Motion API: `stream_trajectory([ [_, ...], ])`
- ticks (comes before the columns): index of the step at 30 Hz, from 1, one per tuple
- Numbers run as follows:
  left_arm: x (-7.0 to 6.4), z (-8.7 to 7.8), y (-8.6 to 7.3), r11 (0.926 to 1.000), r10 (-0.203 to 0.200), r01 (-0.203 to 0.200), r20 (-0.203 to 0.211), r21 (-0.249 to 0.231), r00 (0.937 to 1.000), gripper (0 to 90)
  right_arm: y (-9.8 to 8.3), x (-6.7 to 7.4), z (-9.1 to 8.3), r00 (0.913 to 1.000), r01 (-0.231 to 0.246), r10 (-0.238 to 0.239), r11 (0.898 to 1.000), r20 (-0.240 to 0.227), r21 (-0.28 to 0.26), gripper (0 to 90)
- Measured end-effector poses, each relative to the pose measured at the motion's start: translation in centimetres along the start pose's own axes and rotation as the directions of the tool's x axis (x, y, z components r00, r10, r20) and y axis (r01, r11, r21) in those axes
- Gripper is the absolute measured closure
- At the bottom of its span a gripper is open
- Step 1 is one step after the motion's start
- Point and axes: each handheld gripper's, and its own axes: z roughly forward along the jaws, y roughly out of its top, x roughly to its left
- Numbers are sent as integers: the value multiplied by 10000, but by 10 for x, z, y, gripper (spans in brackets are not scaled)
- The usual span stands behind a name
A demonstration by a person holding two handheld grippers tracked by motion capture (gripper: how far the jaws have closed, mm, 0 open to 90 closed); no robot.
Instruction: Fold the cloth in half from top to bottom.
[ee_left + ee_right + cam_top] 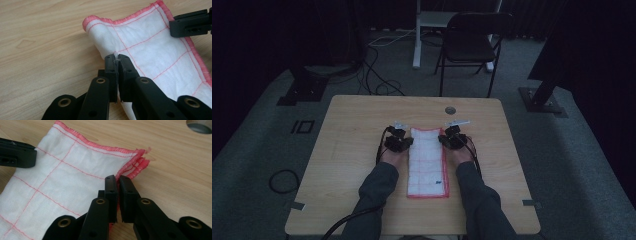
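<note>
**Both grippers pinched on the far end of the folded cloth**

I see 1 cloth (428,162), white with a thin red grid stitched across it and a pink-red overlocked hem. It lies folded into a long strip, running from near me toward the far side of the table (347,150), roughly at the middle of the top. In the right gripper view the far corner (140,162) shows several hems stacked together, so it is layered. A small blue mark sits near its close right corner in the high view.

My left gripper (117,58) has its jaws closed on the cloth's left edge near the far end, with a ridge of white fabric pinched between them. My right gripper (117,180) is closed the same way on the right edge, just short of the layered corner. The 2 grippers face each other across the strip.

Bare wood surrounds the cloth on all 4 sides, with more room left and right than beyond it. 1 round grommet hole (450,110) sits near the far edge, apart from the cloth. Past the table stands 1 dark folding chair (472,42).
</note>
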Motion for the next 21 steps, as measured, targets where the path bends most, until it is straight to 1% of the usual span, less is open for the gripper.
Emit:
stream_trajectory([
  [2,-1,-3,2,10000,42,-41,52,-80,10000,873,1,0,-3,10000,56,-56,10000,21,-80,863],
  [3,-2,-6,3,9997,140,-138,86,-189,9999,873,2,1,-6,9999,139,-139,9998,4,-141,863],
  [4,-2,-6,3,9997,140,-138,86,-189,9999,873,2,1,-6,9999,139,-139,9998,4,-141,863],
  [7,-4,-13,6,9988,341,-336,152,-359,9993,873,5,1,-13,9995,299,-300,9991,-56,-286,862],
  [10,-6,-17,7,9981,398,-390,161,-473,9991,872,6,1,-17,9992,393,-395,9986,-58,-362,862],
  [11,-8,-20,9,9972,490,-481,137,-577,9987,872,6,2,-21,9988,482,-485,9979,-67,-423,861],
  [14,-10,-24,10,9961,559,-547,157,-698,9983,872,7,2,-24,9985,530,-535,9971,-90,-552,861],
  [15,-11,-27,10,9949,662,-646,186,-776,9976,872,7,2,-27,9983,552,-561,9966,-128,-617,860],
  [21,-16,-35,9,9936,809,-795,143,-802,9966,871,5,5,-34,9976,632,-653,9948,-242,-793,861],
])
